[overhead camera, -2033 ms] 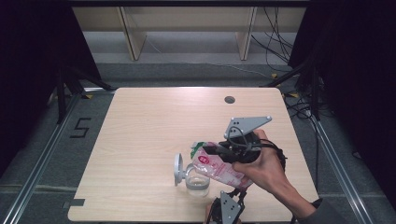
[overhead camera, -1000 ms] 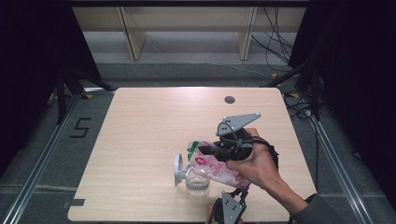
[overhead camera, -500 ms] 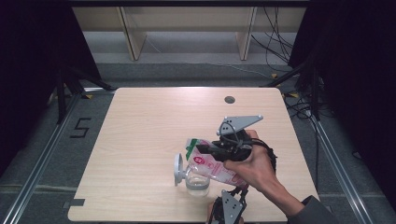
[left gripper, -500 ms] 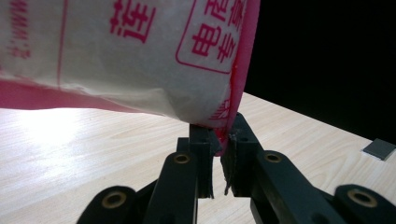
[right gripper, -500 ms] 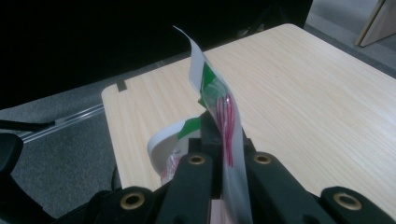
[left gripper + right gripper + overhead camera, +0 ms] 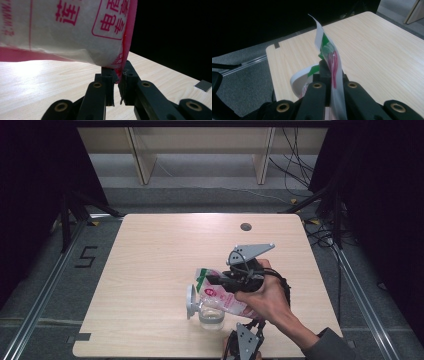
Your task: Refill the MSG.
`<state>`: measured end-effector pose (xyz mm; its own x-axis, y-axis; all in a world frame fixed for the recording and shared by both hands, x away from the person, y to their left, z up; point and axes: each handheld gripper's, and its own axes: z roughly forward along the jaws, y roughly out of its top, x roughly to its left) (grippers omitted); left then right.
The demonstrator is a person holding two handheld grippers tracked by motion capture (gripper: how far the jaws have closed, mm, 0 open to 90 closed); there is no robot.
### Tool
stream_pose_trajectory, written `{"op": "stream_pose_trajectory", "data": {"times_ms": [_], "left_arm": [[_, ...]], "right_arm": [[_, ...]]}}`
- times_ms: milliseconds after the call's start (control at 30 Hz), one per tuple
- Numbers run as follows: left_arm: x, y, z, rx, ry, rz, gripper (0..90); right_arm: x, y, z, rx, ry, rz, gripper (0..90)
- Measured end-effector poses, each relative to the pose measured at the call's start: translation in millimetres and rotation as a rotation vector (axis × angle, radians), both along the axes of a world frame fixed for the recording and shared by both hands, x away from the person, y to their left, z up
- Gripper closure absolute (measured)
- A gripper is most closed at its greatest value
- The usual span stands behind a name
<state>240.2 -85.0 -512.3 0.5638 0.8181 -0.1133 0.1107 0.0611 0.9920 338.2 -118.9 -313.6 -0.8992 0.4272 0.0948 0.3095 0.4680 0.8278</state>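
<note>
- At the near table edge in the high view I see my left gripper (image 6: 243, 340), partly cut off by the frame bottom; its grey plate faces up.
- In the left gripper view, its jaws are nearly closed on the pink lower seam of the pouch (image 6: 75, 32); the pouch body bulges above them, printed in red characters.
- Just beyond, a clear glass jar (image 6: 211, 312) stands upright on the table (image 6: 150, 260), its lid (image 6: 190, 301) hinged open to the left. The pouch (image 6: 220, 292) lies tilted over the jar mouth and hides most of the rim.
- My right hand (image 6: 262, 297) holds the right gripper (image 6: 235, 279) above the pouch's far end.
- In the right gripper view, its jaws are pinched on the pouch's upper edge (image 6: 329, 60), a white and green flap standing up between them.
- I cannot make out the jar's contents or whether anything is pouring.
- Farther off, a small dark round mark (image 6: 245, 226) sits near the table's far edge.
- Beyond the table, cables (image 6: 295, 165) trail across the floor, and wooden shelf legs (image 6: 142, 160) stand at the back.
</note>
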Motion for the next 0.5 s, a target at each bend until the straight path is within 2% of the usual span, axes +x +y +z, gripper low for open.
{"op": "stream_pose_trajectory", "data": {"times_ms": [33,100,167,200,233,333,367,433,500], "left_arm": [[0.1,0.9,0.1,0.009,0.001,0.002,82.1],[0.3,0.5,0.2,0.002,-0.001,0.003,82.1],[0.3,0.6,0.2,0.002,0.0,0.004,82.1],[0.3,0.6,0.2,0.0,0.001,0.003,82.1],[0.3,0.1,0.1,-0.006,0.002,0.002,82.1],[0.7,0.1,-0.2,-0.004,0.004,-0.001,82.1],[1.5,-0.8,-0.4,-0.012,0.004,-0.035,82.1],[1.5,-1.1,-0.5,-0.016,0.004,-0.034,82.1],[1.6,-1.0,-0.4,-0.014,0.004,-0.035,82.1]], "right_arm": [[0.1,1.7,-1.2,0.012,-0.003,-0.004,90.0],[0.3,2.0,-0.4,-0.005,-0.012,0.002,90.0],[-1.3,4.2,-0.9,-0.002,0.018,-0.008,90.0],[0.1,4.9,-1.9,0.002,-0.012,-0.007,90.0],[0.6,5.1,-2.0,0.0,-0.015,-0.001,90.0],[1.2,4.4,-1.7,-0.015,-0.014,0.004,90.0],[1.2,4.5,-1.8,-0.016,-0.013,0.003,90.0],[0.7,5.3,-2.4,-0.016,0.003,0.005,90.0],[1.4,5.8,-2.9,-0.013,-0.01,0.011,90.0]]}}
